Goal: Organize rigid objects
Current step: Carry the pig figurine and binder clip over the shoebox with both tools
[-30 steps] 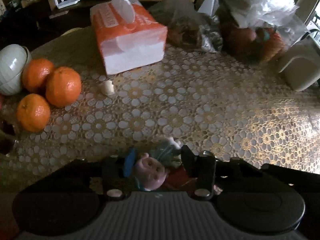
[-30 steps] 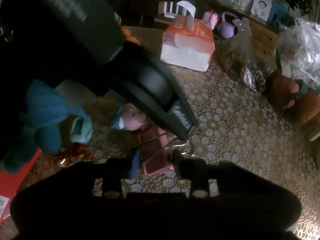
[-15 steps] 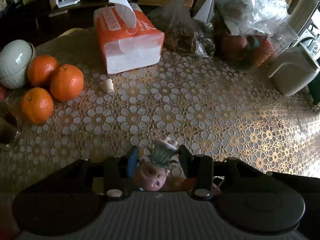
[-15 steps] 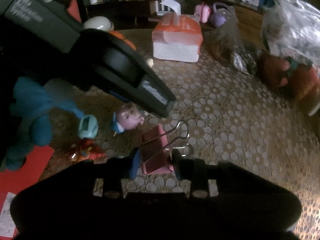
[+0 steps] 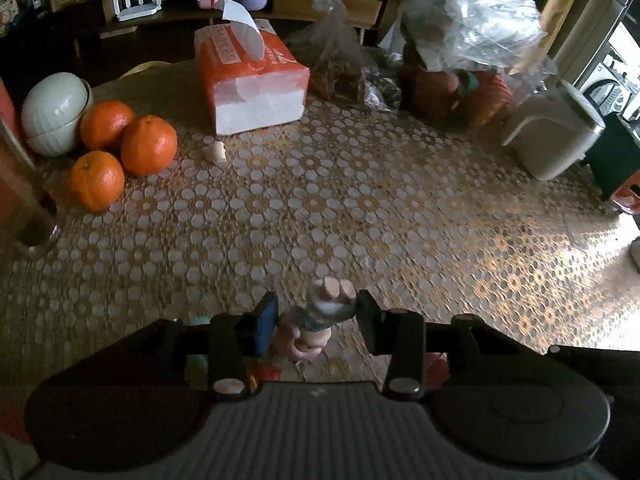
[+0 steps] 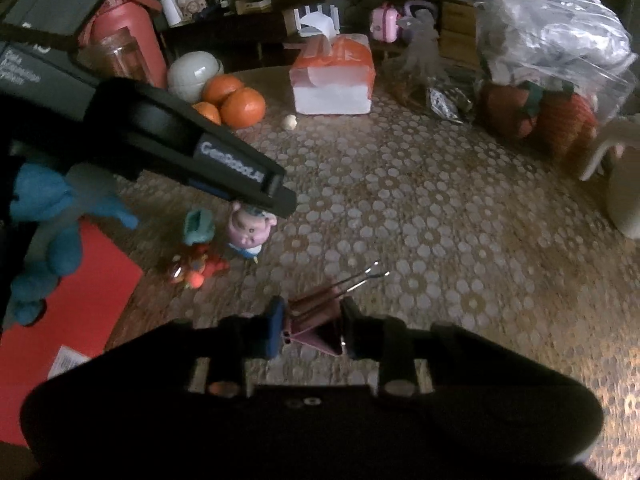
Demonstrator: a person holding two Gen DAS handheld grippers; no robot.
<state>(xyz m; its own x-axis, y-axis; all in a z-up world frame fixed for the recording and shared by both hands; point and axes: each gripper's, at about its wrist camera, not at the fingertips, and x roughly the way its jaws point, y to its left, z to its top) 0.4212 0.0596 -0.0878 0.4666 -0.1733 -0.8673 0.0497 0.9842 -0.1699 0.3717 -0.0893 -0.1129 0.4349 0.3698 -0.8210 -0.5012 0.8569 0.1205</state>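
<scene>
I note the table (image 5: 360,208) first: it carries a gold and white floral lace cloth and fills both views.

On it, at about 11 o'clock in the left wrist view, stands an orange tissue box (image 5: 252,80) with one sheet pulled up. At 1 o'clock I see clear plastic bags (image 5: 472,28) over orange knitted items. At 10 o'clock lie three oranges (image 5: 148,144) beside a pale round bowl (image 5: 54,114). A white appliance (image 5: 552,132) sits at 2 o'clock. In the right wrist view a blue plush (image 6: 44,232) lies at 9 o'clock, partly on a red sheet (image 6: 68,304).

My left gripper (image 5: 316,318) points steeply down, and its jaws are closing. Between them is a pig figurine (image 5: 320,320). It is small, with a pink head, a grey-green body and two pink feet pointing away from the camera, so it hangs head-down here. The right wrist view shows its pink face and blue base just under the left gripper's tip, at about 9 o'clock. Whether it is clear of the cloth I cannot tell.

My right gripper (image 6: 310,330) is also closing, with a pink binder clip (image 6: 316,328) between its jaws. The clip's two wire handles point toward 1 o'clock, away from the camera. Both pads appear to touch the clip's sides.

Beside the pig lie a small teal toy (image 6: 199,226) and a red-orange toy (image 6: 196,268).
</scene>
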